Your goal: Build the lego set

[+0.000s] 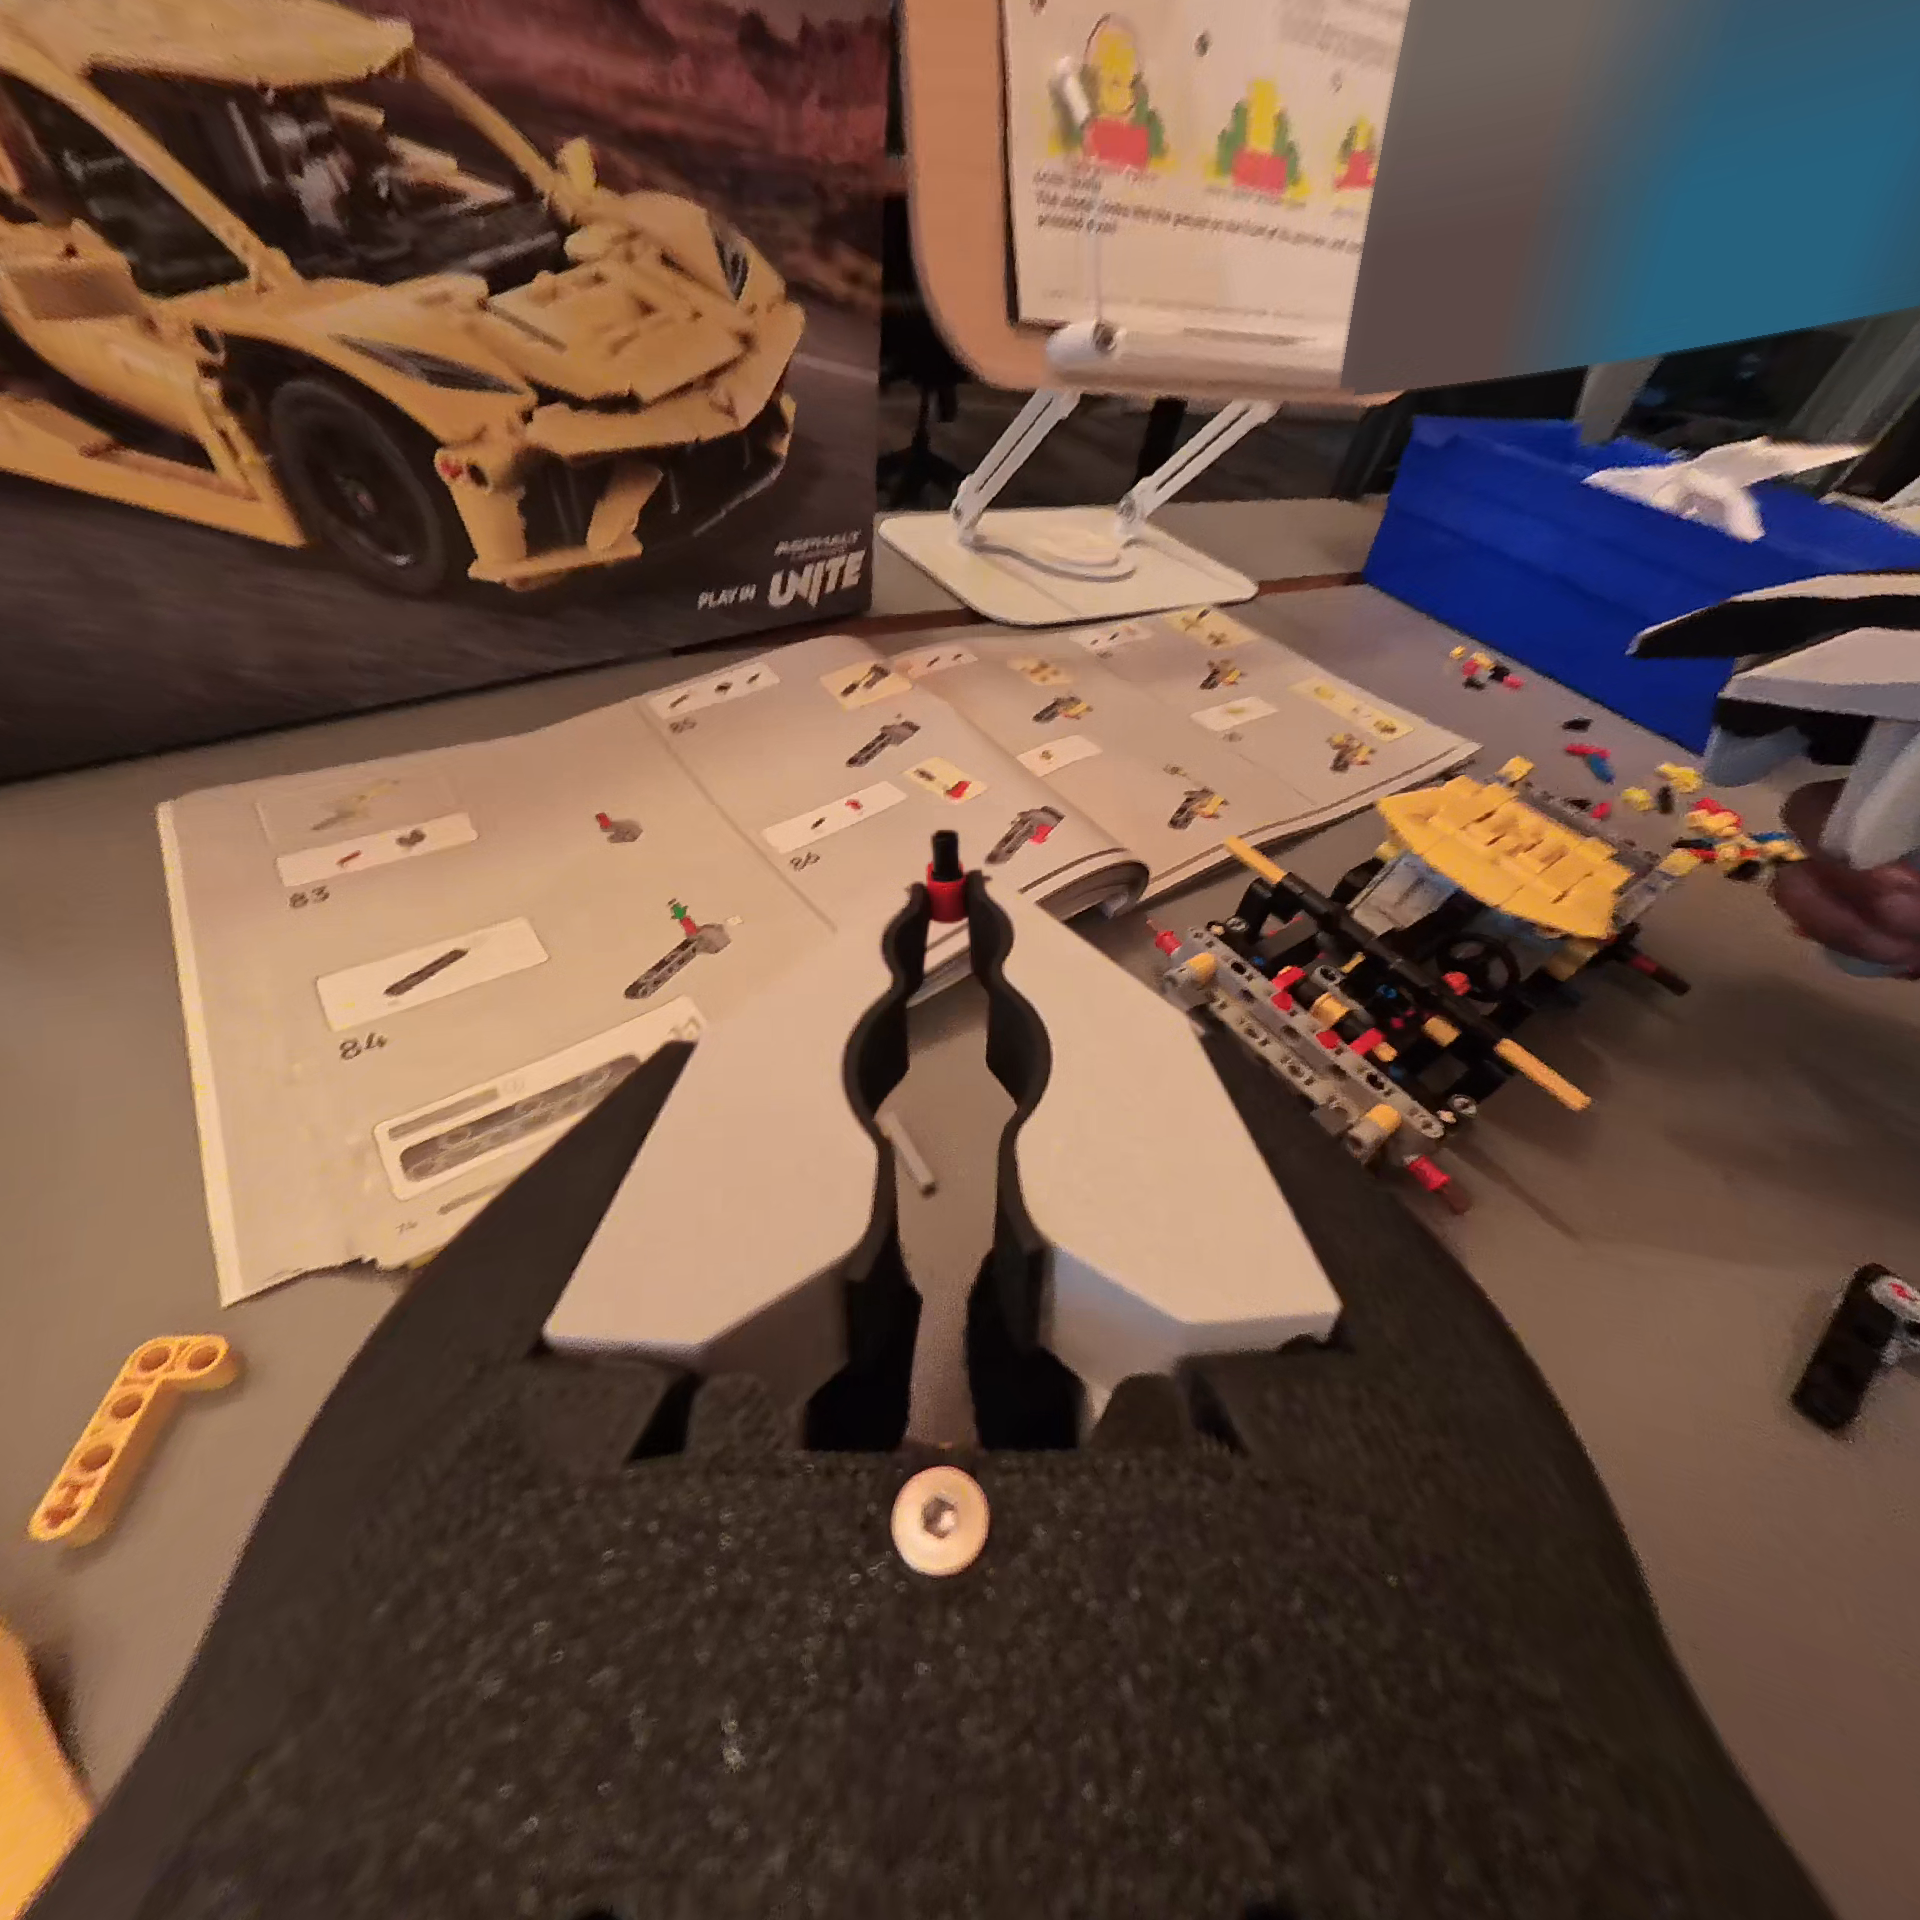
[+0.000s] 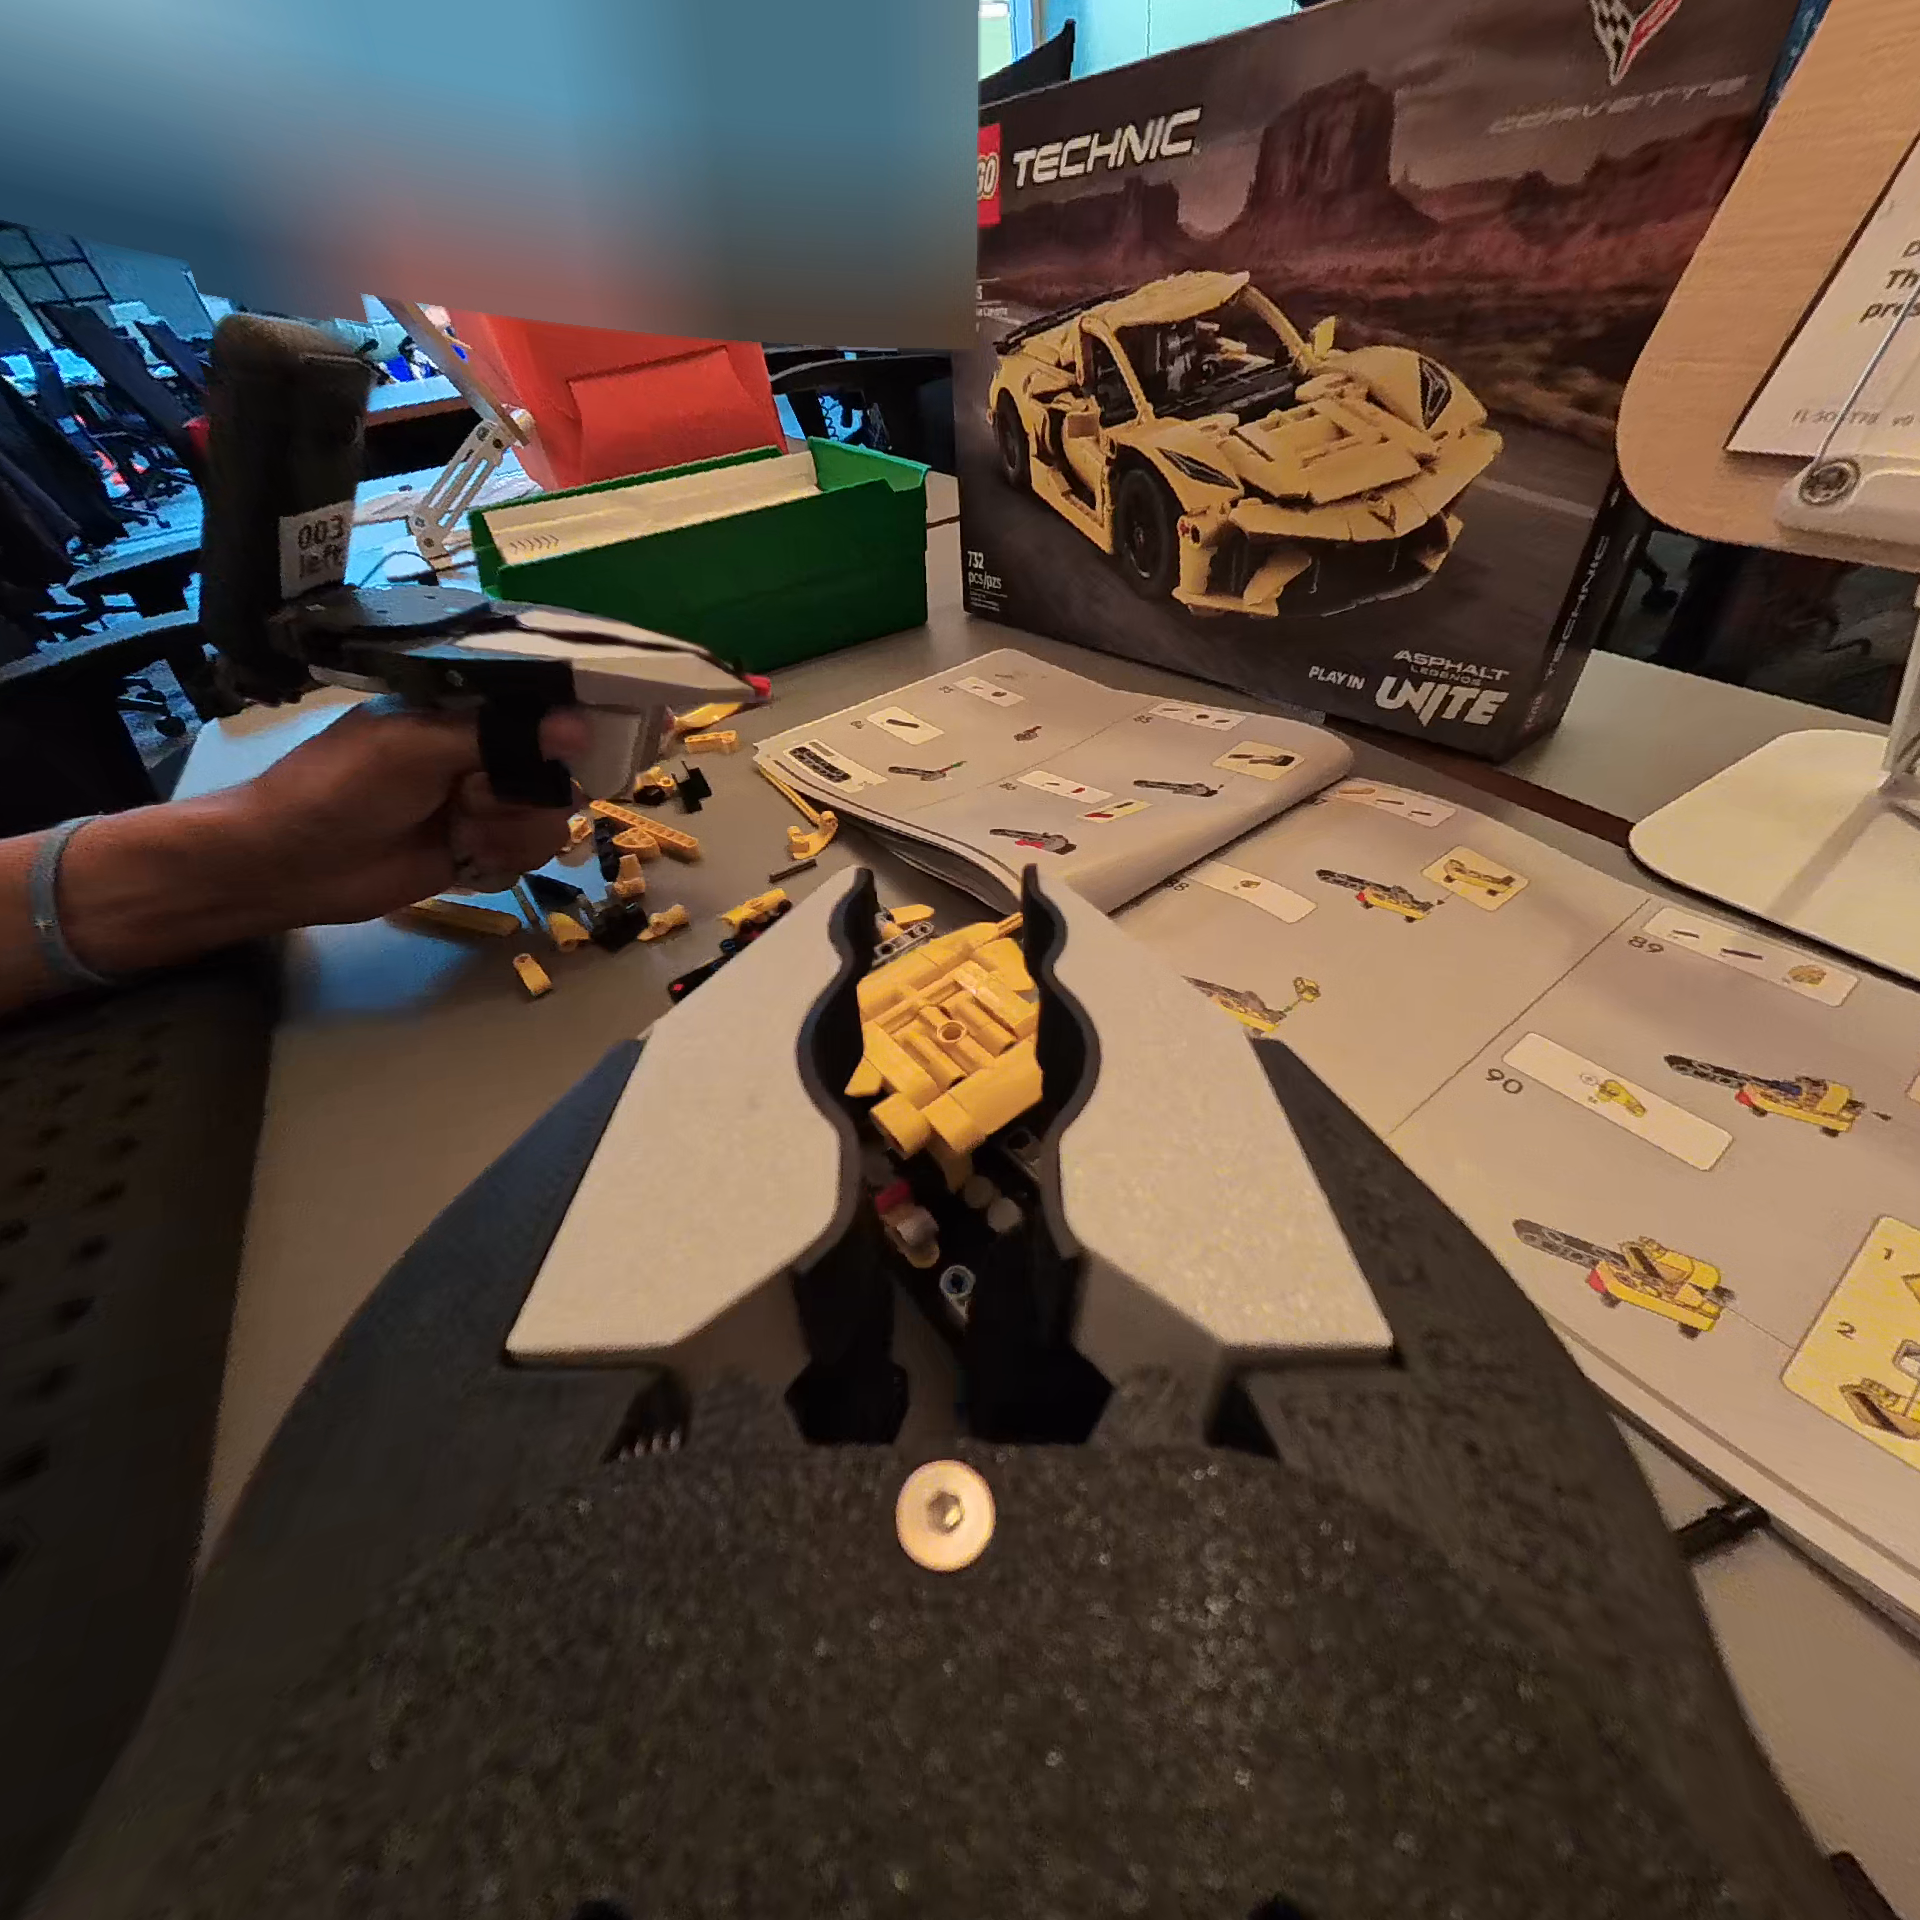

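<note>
Now we see the left claw [image 1: 944,902] pinching a small red-and-black pin [image 1: 944,883] at its tips, held above the open instruction booklet [image 1: 499,935] on the worktop [image 1: 1621,1455]. Our right claw [image 2: 940,914] is spread apart above the half-built yellow car [image 2: 951,1049], touching nothing. Loose pieces [image 2: 623,852] lie scattered near the far edge, beside the green bin [image 2: 717,561].

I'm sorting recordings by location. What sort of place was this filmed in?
Probably an open office or lab workspace. Behind the grey table stand rows of office chairs. Storage bins, green and blue, and a white document stand share the table with the lego box.
</note>
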Tool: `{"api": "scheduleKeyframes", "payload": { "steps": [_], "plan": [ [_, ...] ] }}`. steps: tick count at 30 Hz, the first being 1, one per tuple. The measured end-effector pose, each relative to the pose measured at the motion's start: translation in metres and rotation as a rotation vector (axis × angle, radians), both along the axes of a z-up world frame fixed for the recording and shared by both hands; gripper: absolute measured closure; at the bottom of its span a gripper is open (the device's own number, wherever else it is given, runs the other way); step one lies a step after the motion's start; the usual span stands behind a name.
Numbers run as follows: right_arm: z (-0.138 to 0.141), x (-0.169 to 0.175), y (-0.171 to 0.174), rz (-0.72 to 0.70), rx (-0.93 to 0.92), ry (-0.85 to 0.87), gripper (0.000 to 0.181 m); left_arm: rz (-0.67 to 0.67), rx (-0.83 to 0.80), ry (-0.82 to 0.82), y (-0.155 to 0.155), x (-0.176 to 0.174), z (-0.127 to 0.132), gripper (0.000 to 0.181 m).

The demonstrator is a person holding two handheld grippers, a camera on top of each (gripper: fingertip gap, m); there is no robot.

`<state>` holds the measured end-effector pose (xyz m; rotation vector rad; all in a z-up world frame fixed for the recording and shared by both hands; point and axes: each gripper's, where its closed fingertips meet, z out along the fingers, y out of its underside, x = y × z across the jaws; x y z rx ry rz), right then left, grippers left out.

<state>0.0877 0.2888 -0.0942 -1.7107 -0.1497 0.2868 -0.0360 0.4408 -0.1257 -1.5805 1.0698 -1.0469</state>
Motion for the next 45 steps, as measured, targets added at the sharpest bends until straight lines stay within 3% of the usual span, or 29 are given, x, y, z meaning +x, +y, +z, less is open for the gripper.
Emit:
{"api": "scheduleKeyframes", "payload": {
  "steps": [6,18,29,45],
  "plan": [
    [-0.003,-0.006,0.001,0.020,-0.020,-0.015,0.155,-0.162,-0.033,-0.100,-0.029,0.003,0.019,0.175],
    [0.007,-0.035,-0.001,0.089,0.011,-0.139,0.155,-0.406,-0.158,-0.159,-0.081,0.004,0.030,0.175],
    [0.002,-0.040,-0.001,0.098,0.015,-0.172,0.158,-0.473,-0.064,-0.089,-0.109,0.009,0.021,0.175],
    [-0.004,-0.040,0.000,0.102,-0.020,-0.163,0.159,-0.512,-0.096,-0.103,-0.118,0.010,0.023,0.175]
  ]
}}
